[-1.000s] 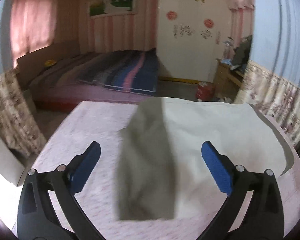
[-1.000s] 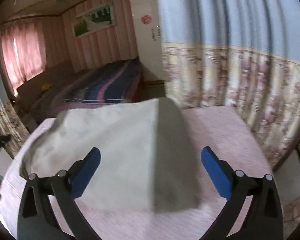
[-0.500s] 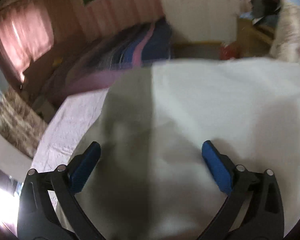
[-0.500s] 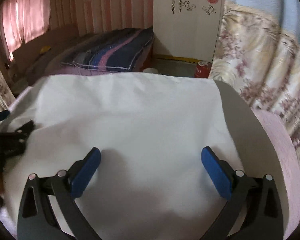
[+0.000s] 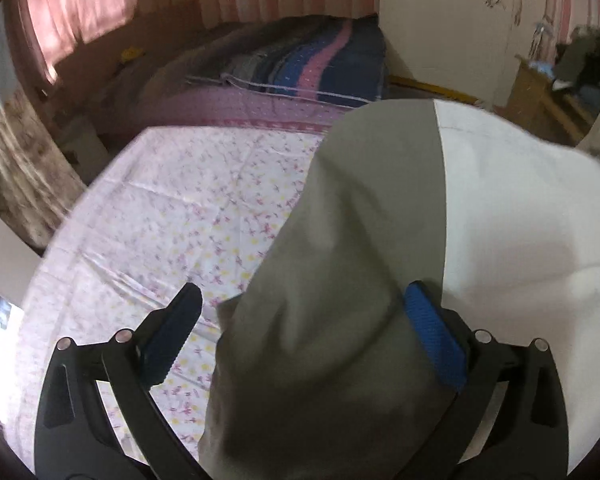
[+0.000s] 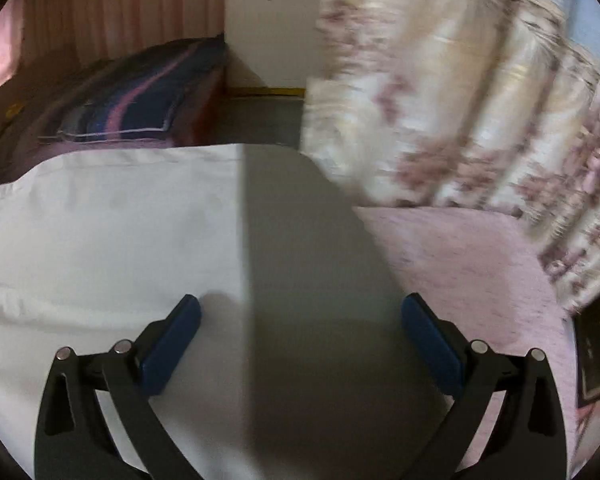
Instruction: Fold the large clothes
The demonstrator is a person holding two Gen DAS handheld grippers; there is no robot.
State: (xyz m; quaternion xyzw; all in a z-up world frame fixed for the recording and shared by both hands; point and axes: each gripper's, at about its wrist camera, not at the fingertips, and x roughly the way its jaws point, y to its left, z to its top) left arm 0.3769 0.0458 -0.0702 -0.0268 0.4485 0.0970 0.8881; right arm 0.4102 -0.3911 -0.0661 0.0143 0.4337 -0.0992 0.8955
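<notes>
A large garment with a white body (image 5: pixel 512 208) and grey side panels lies spread on a floral pink bedsheet (image 5: pixel 188 208). My left gripper (image 5: pixel 306 316) is open, its jaws wide apart over the garment's left grey sleeve (image 5: pixel 340 320), which bunches up between them. My right gripper (image 6: pixel 300 322) is open too, over the right grey panel (image 6: pixel 312 280) where it meets the white body (image 6: pixel 108 232). Neither gripper holds cloth.
A second bed with a striped blue and pink blanket (image 5: pixel 312 60) stands beyond. A floral curtain (image 6: pixel 460 120) hangs close on the right. A white wardrobe (image 5: pixel 452 20) and a wooden desk (image 5: pixel 540 92) stand at the back. A dark framed object (image 6: pixel 598 352) is at far right.
Both grippers have swung outward from the garment's white middle: the left now sits over the left grey sleeve, the right over the right grey panel. Both stay open.
</notes>
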